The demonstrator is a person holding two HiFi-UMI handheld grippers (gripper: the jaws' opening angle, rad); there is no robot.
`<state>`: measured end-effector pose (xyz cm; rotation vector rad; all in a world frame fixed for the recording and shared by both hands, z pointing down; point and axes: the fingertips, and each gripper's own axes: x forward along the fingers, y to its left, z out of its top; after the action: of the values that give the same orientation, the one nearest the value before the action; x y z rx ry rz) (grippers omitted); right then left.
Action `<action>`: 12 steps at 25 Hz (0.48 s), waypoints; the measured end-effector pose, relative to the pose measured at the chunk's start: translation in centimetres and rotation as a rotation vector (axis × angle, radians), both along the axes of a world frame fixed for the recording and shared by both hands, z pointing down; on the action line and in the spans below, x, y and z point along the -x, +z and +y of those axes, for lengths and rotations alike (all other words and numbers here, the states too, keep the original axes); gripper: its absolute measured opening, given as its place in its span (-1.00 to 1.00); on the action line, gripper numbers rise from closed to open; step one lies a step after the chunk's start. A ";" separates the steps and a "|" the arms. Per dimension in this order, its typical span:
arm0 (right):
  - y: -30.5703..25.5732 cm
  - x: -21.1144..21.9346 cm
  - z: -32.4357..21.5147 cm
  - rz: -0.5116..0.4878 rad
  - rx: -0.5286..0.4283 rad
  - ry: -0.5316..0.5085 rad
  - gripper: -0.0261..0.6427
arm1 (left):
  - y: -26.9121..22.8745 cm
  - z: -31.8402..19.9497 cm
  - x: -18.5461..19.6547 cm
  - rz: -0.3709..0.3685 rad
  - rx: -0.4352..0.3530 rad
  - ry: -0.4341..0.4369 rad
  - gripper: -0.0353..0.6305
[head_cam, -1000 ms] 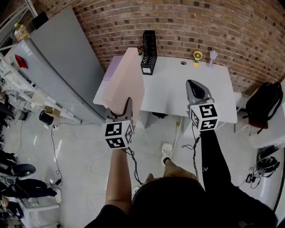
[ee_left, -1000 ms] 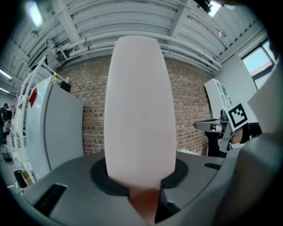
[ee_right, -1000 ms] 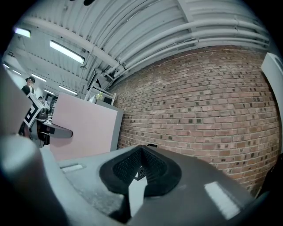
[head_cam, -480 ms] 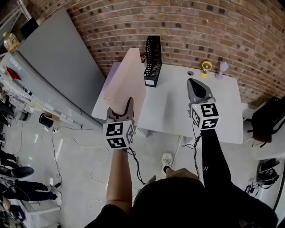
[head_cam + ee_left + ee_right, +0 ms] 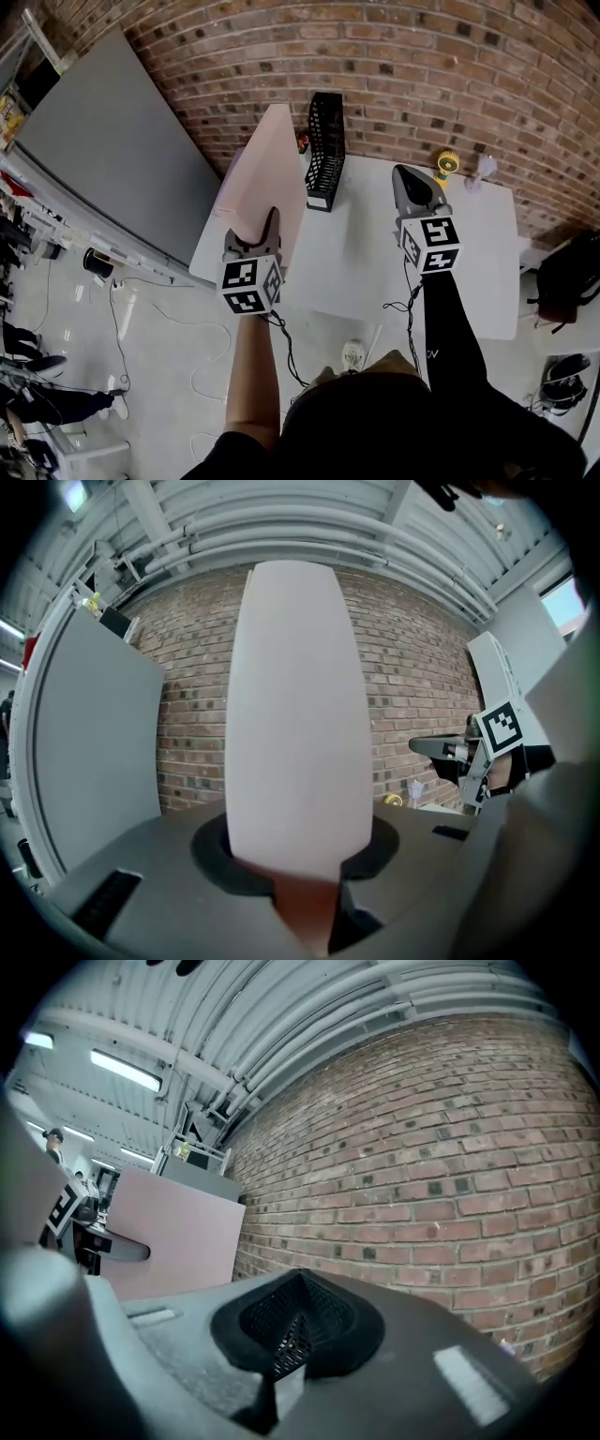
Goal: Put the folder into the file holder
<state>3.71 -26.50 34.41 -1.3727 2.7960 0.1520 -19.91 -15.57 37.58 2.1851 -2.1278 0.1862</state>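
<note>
A large pale pink folder [image 5: 267, 173] stands upright over the left end of the white table [image 5: 375, 272], with my left gripper [image 5: 270, 221] shut on its lower edge. In the left gripper view the folder [image 5: 295, 705] fills the middle and rises from between the jaws. The black mesh file holder [image 5: 325, 150] stands upright at the back of the table, just right of the folder's top edge. My right gripper [image 5: 409, 180] hovers over the table to the right of the holder, jaws together and holding nothing. Its own view shows the file holder [image 5: 292, 1321] just past its tips.
A yellow small object [image 5: 447, 161] and a pale small item [image 5: 486, 167] sit at the table's back right by the brick wall [image 5: 422, 66]. A grey panel [image 5: 112, 159] leans at the left. Cables [image 5: 197, 347] run on the floor. A black bag [image 5: 567, 272] lies at the right.
The table and file holder have come nearer and lower in the head view as I step forward. Both grippers keep their pose, the folder still held on the left.
</note>
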 end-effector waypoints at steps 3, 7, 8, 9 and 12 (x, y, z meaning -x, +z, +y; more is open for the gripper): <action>0.2 0.0 -2.1 -0.003 0.009 0.005 -0.93 | 0.0 -2.1 0.0 0.009 0.004 0.002 -0.50; 0.1 0.0 -4.1 -0.008 0.016 0.010 -0.93 | -0.3 -4.3 0.0 0.009 0.007 0.009 -0.50; 0.2 0.0 -4.5 -0.008 0.018 0.010 -0.93 | -0.3 -4.8 0.0 0.008 0.006 0.010 -0.50; 0.3 -0.2 -4.8 -0.008 0.020 0.012 -0.93 | -0.3 -5.3 -0.1 0.009 0.006 0.012 -0.50; 0.8 -0.7 -5.7 -0.012 0.032 0.022 -0.93 | -0.3 -6.4 -0.5 0.012 0.006 0.021 -0.50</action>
<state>4.43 -32.18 35.17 -1.4060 2.7864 0.0999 -19.40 -21.97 37.27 2.2009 -2.0958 0.1795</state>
